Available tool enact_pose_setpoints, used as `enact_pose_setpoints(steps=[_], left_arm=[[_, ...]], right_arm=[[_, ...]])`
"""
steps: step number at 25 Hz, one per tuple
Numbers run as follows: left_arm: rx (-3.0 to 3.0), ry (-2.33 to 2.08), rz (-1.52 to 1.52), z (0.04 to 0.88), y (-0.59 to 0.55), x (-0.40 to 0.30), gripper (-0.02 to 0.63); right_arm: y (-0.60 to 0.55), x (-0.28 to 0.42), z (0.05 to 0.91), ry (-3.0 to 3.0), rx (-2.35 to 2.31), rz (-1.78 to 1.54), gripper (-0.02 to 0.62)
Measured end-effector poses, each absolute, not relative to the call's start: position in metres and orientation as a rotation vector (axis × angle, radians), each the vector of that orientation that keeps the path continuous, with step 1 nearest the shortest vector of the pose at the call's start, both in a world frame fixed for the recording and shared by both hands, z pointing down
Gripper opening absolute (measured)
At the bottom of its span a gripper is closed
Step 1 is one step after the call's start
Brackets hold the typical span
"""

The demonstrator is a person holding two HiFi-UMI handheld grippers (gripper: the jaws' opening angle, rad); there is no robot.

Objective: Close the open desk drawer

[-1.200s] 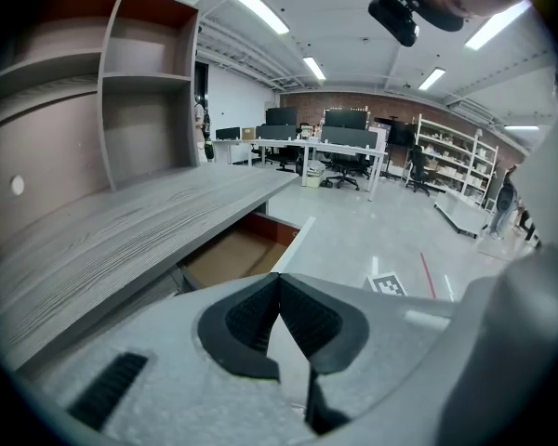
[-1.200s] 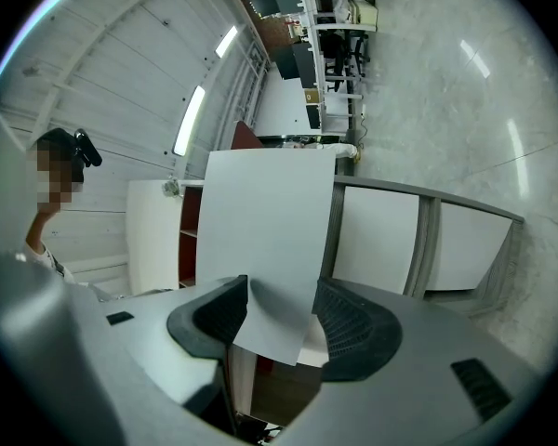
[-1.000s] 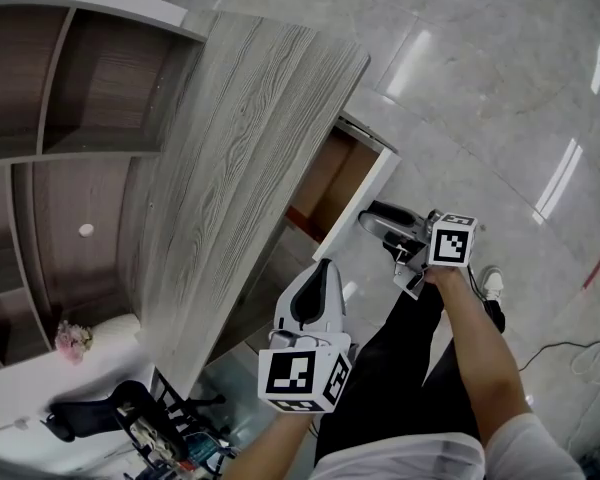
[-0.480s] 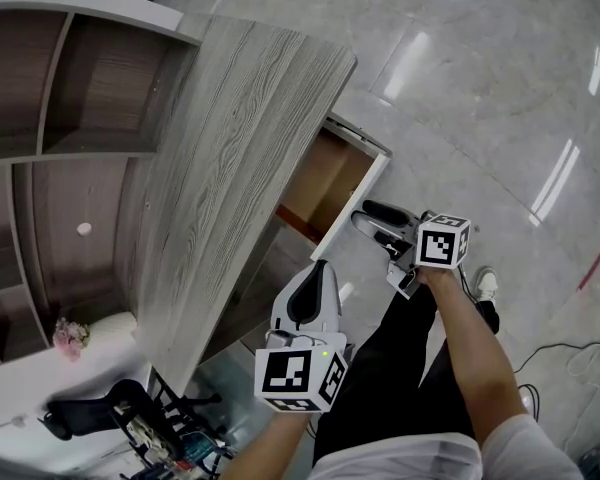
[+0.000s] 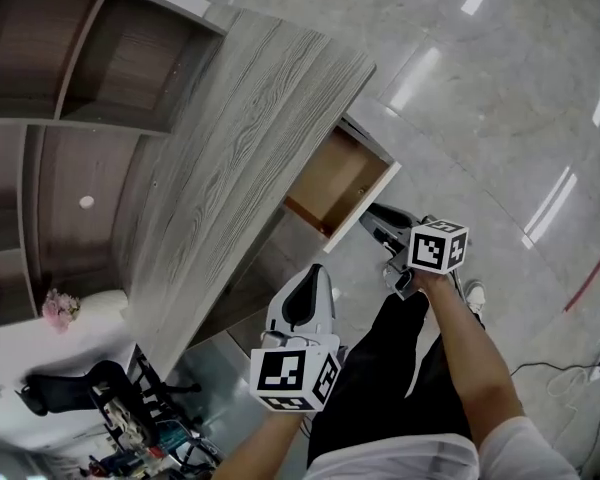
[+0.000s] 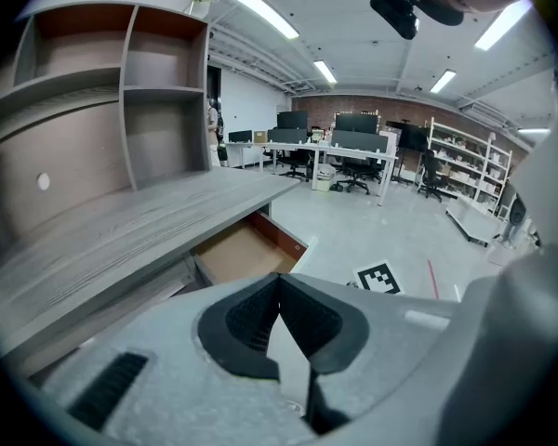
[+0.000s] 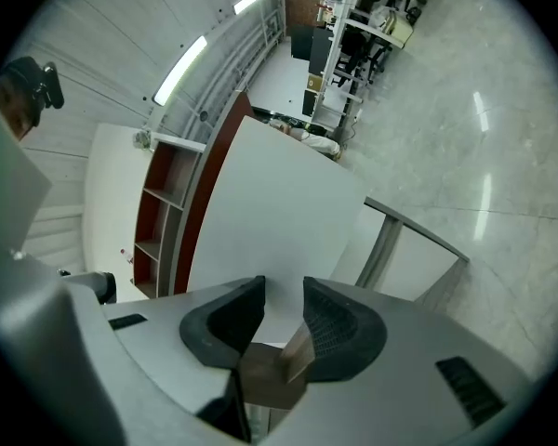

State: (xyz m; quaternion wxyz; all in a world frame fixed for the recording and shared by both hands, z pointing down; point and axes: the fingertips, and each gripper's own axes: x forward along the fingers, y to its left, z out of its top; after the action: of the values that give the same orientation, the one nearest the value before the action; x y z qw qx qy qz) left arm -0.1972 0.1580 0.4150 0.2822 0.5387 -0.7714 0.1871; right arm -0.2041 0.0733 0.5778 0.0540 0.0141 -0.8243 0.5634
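The grey wood desk (image 5: pixel 240 138) has one drawer (image 5: pixel 335 173) pulled out to the right, brown inside with a white front (image 5: pixel 368 200). The left gripper view shows the same drawer (image 6: pixel 246 254) open below the desktop. My right gripper (image 5: pixel 372 223) hovers just right of the white front, pointing at it. Its jaws are closing, and in the right gripper view my right gripper (image 7: pixel 284 291) has a gap with nothing gripped, the white front (image 7: pixel 279 203) ahead. My left gripper (image 5: pixel 318 270) hangs lower, short of the desk, and the left gripper view shows my left gripper (image 6: pixel 279 282) with tips touching and empty.
A shelf unit (image 5: pixel 60 118) rises behind the desk at the left. A black office chair (image 5: pixel 80 398) and pink flowers (image 5: pixel 55 308) sit at the lower left. My legs in black trousers (image 5: pixel 380 368) stand on glossy floor with a red line (image 5: pixel 590 268).
The right gripper's jaws have narrowed and its wrist has rolled a little beside the drawer front. The drawer stays as far out as before. The left gripper has hardly moved.
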Motion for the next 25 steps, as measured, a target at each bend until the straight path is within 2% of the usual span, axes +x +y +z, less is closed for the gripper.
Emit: enact_pose_setpoints(steps=[10, 19, 25], left_arm=[[1.345, -2.159, 0.41, 0.384, 0.171, -0.186, 0.002], [1.312, -2.193, 0.275, 0.344, 0.174, -0.164, 0.002], [1.346, -2.225, 0.188, 0.315, 0.173, -0.139, 0.002]], right_arm=[[0.092, -0.178, 0.538, -2.464, -0.08, 1.447, 0.112], [0.109, -0.13, 0.423, -2.553, -0.261, 0.935, 0.062], [0.113, -0.107, 0.345, -2.64, -0.312, 0.766, 0.035]])
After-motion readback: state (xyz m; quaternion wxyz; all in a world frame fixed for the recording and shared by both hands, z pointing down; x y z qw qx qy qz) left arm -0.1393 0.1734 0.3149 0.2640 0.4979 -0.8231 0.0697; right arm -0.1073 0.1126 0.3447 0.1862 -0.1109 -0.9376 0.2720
